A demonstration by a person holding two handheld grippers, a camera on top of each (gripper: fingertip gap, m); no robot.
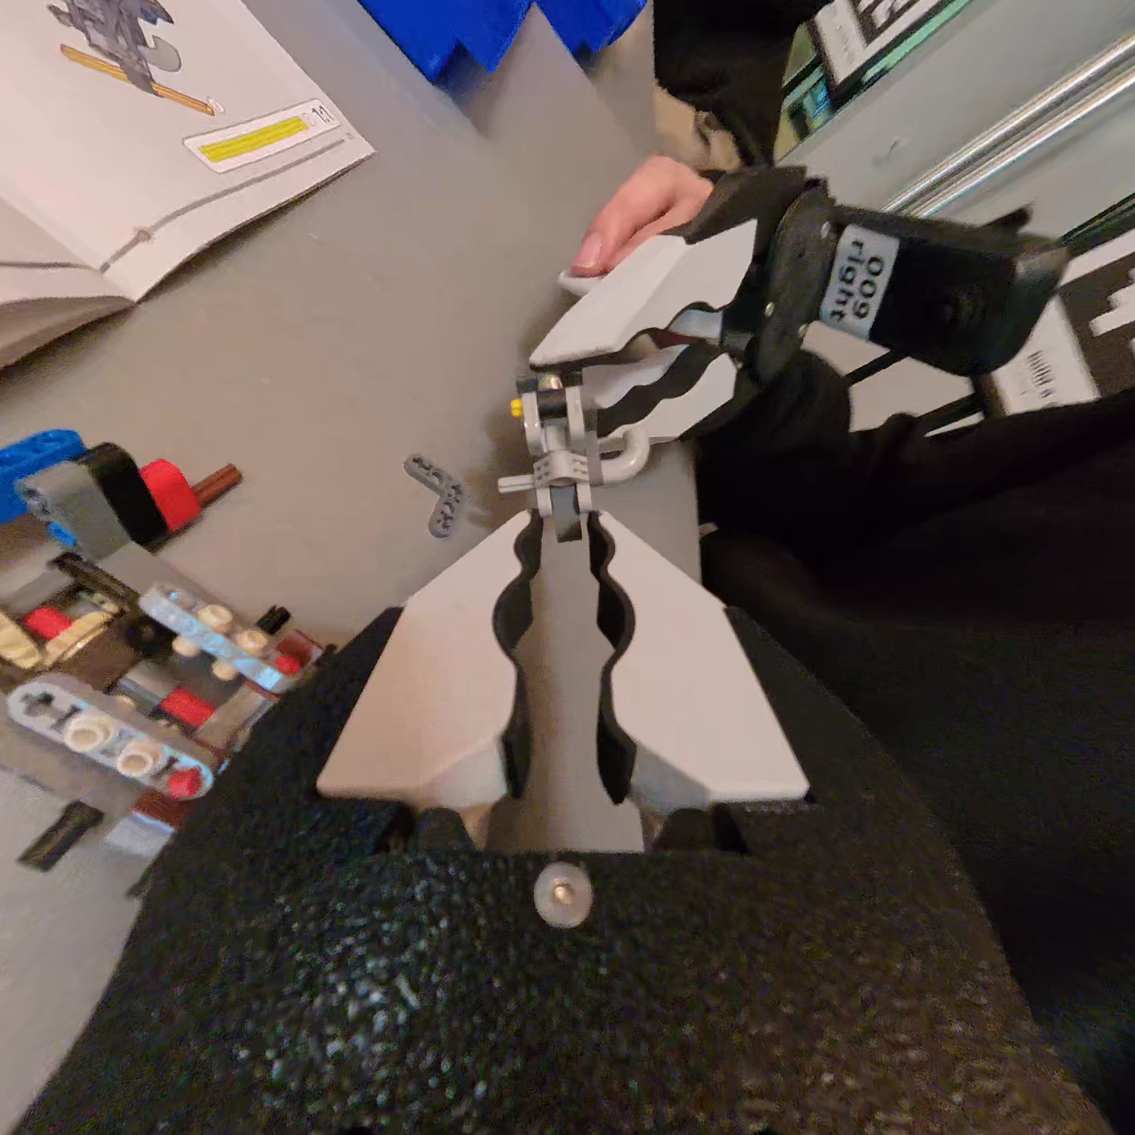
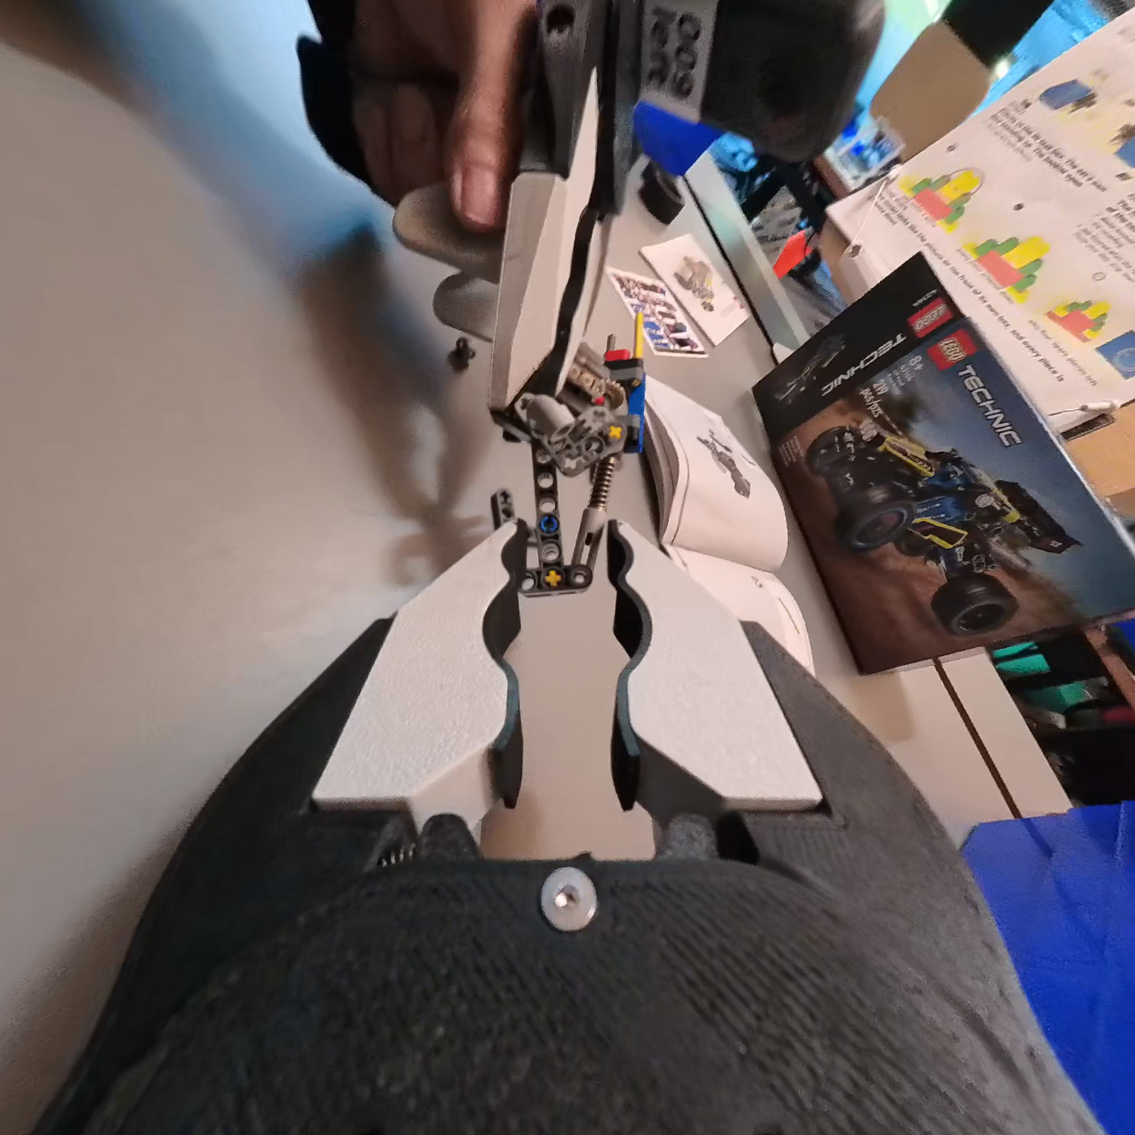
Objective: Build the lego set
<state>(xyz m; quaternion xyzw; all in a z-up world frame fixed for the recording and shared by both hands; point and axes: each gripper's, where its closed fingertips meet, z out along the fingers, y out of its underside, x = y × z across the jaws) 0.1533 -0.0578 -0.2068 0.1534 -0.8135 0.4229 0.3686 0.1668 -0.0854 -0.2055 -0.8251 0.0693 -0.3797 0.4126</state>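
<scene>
A small suspension sub-assembly (image 1: pixel 562 442) is held in the air between both grippers. It has a black beam (image 2: pixel 545 491), a spring shock absorber (image 2: pixel 605 479), grey connectors and yellow axle ends. My left gripper (image 1: pixel 565 522) is shut on its grey and black end. My right gripper (image 2: pixel 562 546) is shut on the black L-shaped frame (image 2: pixel 556 577) at the other end. The right gripper (image 1: pixel 540 374) enters the left wrist view from the right, with a hand on it. The left gripper (image 2: pixel 516 402) comes down from the top of the right wrist view.
The grey table (image 1: pixel 368 307) holds an open instruction booklet (image 1: pixel 153 123), a loose grey angled piece (image 1: pixel 439 494), a partial build (image 1: pixel 153 675) and stacked coloured parts (image 1: pixel 92 491) at the left. The set's box (image 2: pixel 939 479), a sticker sheet (image 2: pixel 657 313) and a blue bin (image 2: pixel 1056 921) show at the right.
</scene>
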